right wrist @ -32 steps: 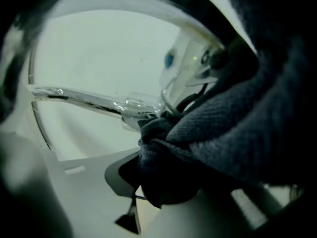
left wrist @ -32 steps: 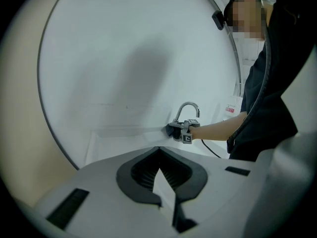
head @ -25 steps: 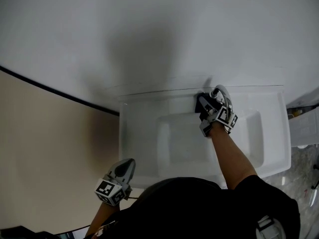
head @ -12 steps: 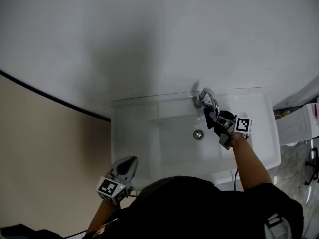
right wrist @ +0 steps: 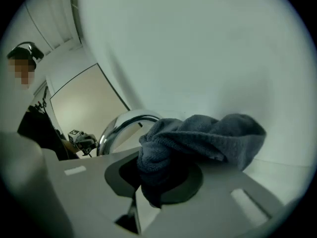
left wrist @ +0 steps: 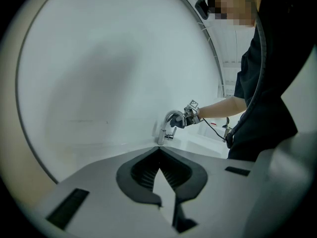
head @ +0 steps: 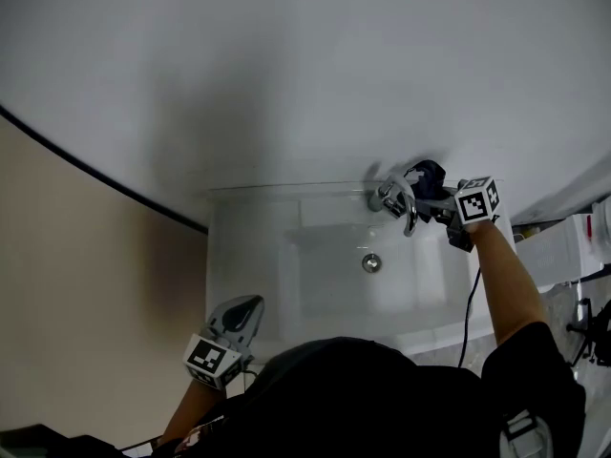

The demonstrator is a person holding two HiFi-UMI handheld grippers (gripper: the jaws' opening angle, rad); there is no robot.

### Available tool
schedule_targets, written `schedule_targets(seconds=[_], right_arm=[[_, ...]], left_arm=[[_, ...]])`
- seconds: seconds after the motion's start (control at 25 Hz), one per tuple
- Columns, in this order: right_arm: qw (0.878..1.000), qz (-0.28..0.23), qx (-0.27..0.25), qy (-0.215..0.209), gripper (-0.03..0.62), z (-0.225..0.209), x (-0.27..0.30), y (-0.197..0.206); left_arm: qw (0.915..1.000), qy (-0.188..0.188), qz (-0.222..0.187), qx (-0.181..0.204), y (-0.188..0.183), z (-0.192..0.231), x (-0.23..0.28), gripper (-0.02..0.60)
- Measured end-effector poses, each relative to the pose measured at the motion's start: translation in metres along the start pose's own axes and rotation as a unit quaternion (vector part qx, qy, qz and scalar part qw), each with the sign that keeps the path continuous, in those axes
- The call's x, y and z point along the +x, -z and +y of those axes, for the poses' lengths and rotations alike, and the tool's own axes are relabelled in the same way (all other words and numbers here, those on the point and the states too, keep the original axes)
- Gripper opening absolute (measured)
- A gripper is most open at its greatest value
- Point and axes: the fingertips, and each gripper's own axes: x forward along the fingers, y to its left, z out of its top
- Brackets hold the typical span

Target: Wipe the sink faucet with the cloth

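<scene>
The chrome faucet (head: 395, 198) stands at the back rim of the white sink (head: 286, 256). My right gripper (head: 434, 195) is level with the faucet's top arch, just to its right, shut on a dark grey cloth (head: 425, 174). In the right gripper view the bunched cloth (right wrist: 200, 142) bulges out of the jaws, with the faucet arch (right wrist: 124, 125) right behind it on the left. The left gripper (head: 242, 311) hangs shut and empty by the sink's front left corner. Its own view shows the faucet (left wrist: 166, 127) and the cloth (left wrist: 179, 122) far ahead.
The drain (head: 371, 263) lies in the middle of the basin. A white wall (head: 305, 74) rises directly behind the faucet. A beige floor (head: 86, 294) lies left of the sink. White containers (head: 573, 241) stand to the right of the sink.
My right gripper has lifted the cloth from low beside the spout to the top of the arch, rolling its wrist. The left gripper has barely shifted.
</scene>
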Motion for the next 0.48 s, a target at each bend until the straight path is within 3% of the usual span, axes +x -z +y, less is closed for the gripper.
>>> schedule_targets(seconds=[0.16,0.24,0.32,0.4,0.48], right_arm=[[0.997,0.048,-0.024,-0.050,0.052,0.013,0.053,-0.005],[0.995,0.066,-0.060,-0.046,0.052,0.015,0.059,-0.004],[0.989,0.073,-0.130,-0.019,0.052,0.015,0.056,-0.003],[0.967,0.087,-0.237,0.018,0.052,0.017,0.049,-0.007],[0.924,0.127,-0.357,0.051,0.052,0.021,0.039,-0.008]], left_arm=[[0.9999,-0.015,0.003,0.005,0.002,0.000,-0.008,0.000],[0.9998,-0.022,-0.001,0.002,0.002,0.000,-0.012,0.000],[0.9996,-0.027,-0.003,-0.003,0.003,0.002,-0.016,0.000],[0.9996,-0.028,-0.005,-0.001,0.003,0.006,-0.018,0.000],[0.9996,-0.028,-0.003,0.003,0.001,0.007,-0.018,0.000]])
